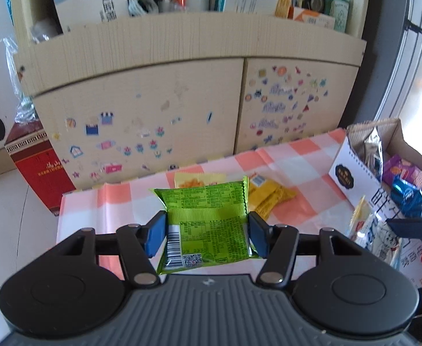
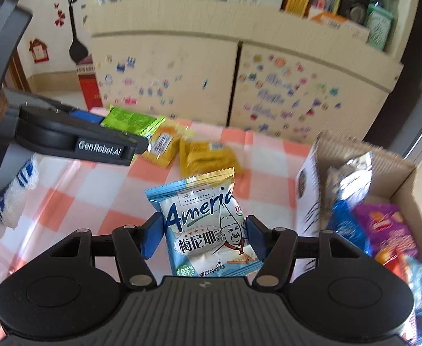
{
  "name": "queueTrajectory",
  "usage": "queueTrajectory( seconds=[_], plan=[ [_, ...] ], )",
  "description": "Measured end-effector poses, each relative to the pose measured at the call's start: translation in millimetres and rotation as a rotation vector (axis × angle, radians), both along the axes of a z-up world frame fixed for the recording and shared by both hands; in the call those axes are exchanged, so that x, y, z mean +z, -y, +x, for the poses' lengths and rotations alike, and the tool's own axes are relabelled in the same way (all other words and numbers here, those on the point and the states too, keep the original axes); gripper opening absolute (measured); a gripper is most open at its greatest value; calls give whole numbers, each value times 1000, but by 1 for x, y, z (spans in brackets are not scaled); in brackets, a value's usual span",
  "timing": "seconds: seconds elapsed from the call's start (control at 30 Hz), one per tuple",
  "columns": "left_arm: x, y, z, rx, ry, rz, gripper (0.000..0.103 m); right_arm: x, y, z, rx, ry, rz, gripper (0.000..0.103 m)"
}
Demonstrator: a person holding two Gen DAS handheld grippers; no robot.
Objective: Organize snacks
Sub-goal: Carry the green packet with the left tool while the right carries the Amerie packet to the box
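Observation:
My left gripper (image 1: 206, 232) is shut on a green snack packet (image 1: 208, 227), its blue pads pressing both side edges and holding it above the checked tablecloth (image 1: 291, 170). My right gripper (image 2: 203, 235) is shut on a light blue and white snack packet (image 2: 208, 230) with a chef drawing, lifted off the cloth. In the right wrist view the left gripper (image 2: 95, 128) shows at the left with the green packet (image 2: 130, 119) in it. Yellow snack packets (image 2: 208, 155) lie on the cloth further back; they also show behind the green packet as yellow packets (image 1: 271, 193).
A cardboard box (image 2: 395, 173) holding several snack packets stands at the right of the table, with a white notepad (image 1: 352, 173) leaning on its near wall. Behind the table stands a beige cabinet (image 1: 159, 109) covered in stickers. A red box (image 1: 37, 161) sits on the floor at the left.

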State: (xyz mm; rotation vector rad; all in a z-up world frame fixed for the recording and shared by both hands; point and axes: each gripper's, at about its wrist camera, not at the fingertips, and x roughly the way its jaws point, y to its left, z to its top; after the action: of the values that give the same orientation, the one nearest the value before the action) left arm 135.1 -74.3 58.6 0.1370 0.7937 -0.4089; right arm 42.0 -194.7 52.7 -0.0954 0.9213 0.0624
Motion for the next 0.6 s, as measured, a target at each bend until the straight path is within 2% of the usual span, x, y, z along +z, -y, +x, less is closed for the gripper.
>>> queueTrajectory(
  seconds=[0.23,0.6],
  plan=[
    [10,14,-1,7,29,-42,59,27,30,1,-79,77,13,68],
    [25,54,-13,-39,54,-119,59,57,74,-8,-190,164,24,68]
  ],
)
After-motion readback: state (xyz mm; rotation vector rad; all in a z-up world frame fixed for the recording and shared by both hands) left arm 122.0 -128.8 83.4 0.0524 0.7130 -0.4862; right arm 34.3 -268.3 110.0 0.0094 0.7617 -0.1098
